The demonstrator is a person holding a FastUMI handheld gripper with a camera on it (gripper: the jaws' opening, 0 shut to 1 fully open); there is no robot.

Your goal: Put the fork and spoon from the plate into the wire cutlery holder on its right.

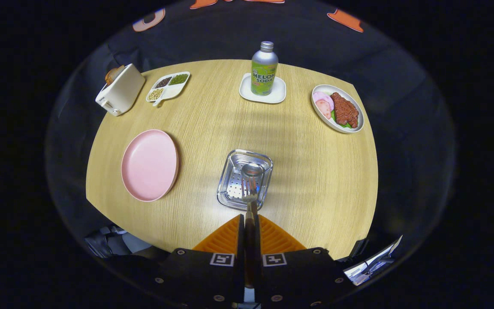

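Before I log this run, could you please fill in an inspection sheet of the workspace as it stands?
Surface: wooden table, dry and tidy.
Job's things: pink plate holds no cutlery; fork is held with its head over the wire cutlery holder; spoon lies inside the holder.
Clutter: toaster, divided dish of beans, soda bottle on a white coaster, plate of meat, all beyond the holder.
Grippers: claw shut on the fork handle.
Cables: nothing seen.
Surroundings: black cloth wall behind the table.
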